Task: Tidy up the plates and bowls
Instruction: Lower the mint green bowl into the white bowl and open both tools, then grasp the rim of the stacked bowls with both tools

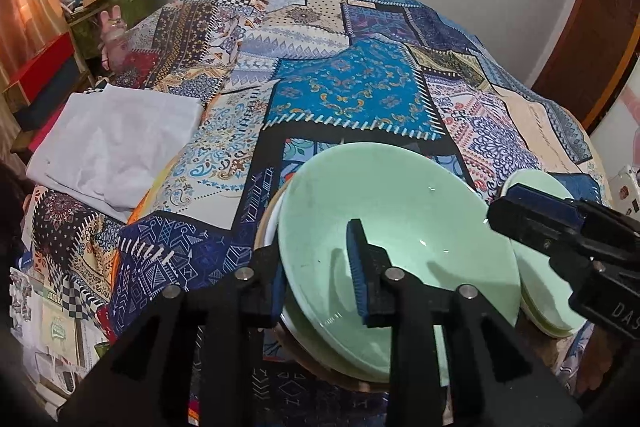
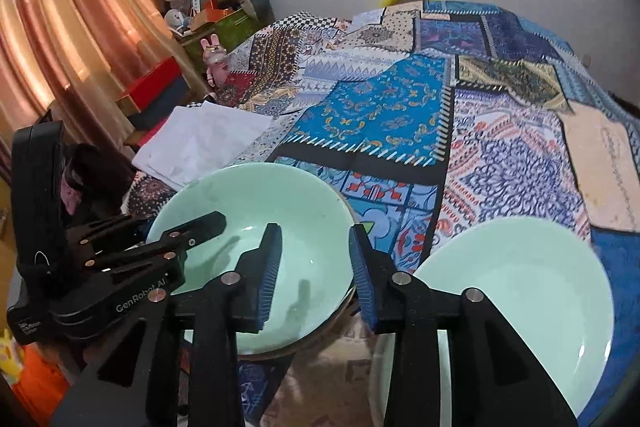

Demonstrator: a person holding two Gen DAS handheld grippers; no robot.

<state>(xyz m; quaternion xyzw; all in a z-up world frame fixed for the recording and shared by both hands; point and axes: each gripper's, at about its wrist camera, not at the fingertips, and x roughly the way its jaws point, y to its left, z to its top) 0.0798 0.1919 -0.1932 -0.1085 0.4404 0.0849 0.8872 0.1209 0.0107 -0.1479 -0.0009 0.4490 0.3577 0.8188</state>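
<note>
Loosely, both tongs stood parted over the patchwork-covered bed [image 1: 352,95]: left tongs [image 1: 320,269] straddling the green bowl's [image 1: 400,211] near rim, right tongs [image 2: 316,273] gripping nothing.

Left gripper [image 1: 320,267] angled downward, jaws slightly apart; right gripper [image 2: 316,275] likewise, jaws slightly apart, nothing clamped.

Two black hand-held grippers with blue pads

The left gripper [image 1: 320,267] and the right gripper [image 2: 316,275] have black plastic fingers, ribbed blue pads [image 2: 269,273] and round silver pins [image 1: 394,273]; white "GenRobot AI" lettering [image 2: 140,295] marks the left one's body.
</note>
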